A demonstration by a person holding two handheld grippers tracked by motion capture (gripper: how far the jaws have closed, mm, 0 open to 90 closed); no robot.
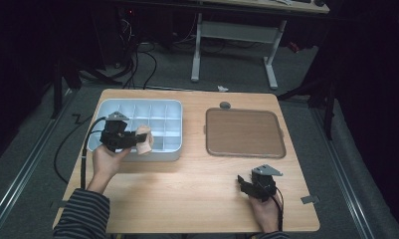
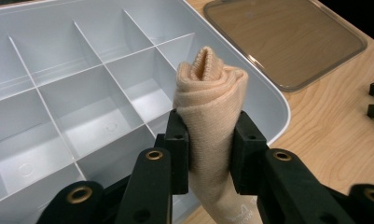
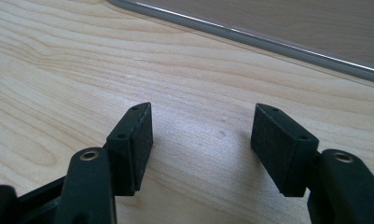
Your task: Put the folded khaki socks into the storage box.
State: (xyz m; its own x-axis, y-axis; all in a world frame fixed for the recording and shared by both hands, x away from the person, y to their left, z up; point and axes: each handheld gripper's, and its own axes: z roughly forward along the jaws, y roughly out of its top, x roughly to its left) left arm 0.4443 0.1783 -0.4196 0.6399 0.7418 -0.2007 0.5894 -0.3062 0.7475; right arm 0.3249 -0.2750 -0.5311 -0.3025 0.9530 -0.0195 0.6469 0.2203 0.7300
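Rolled sock held over the divided box, not yet put down

The left gripper (image 2: 208,154) pinches a rolled peach sock (image 2: 211,112) between its pads, the roll standing upright with its open end above the jaws and its tail hanging below them. Just beyond and beside this gripper lies the pale divided box (image 1: 101,110); the sock hangs over the box's near right corner, above its edge compartments, and every compartment that can be seen is bare. So the pick-up looks done, while lowering the sock into a compartment and letting go are left. The lid (image 1: 244,132) lies flat on the table (image 1: 187,184) well off to that gripper's right, so closing the box would also remain. The right gripper (image 3: 201,135) rests low over bare wood with its jaws spread and nothing between them, the lid's rim just ahead of it.
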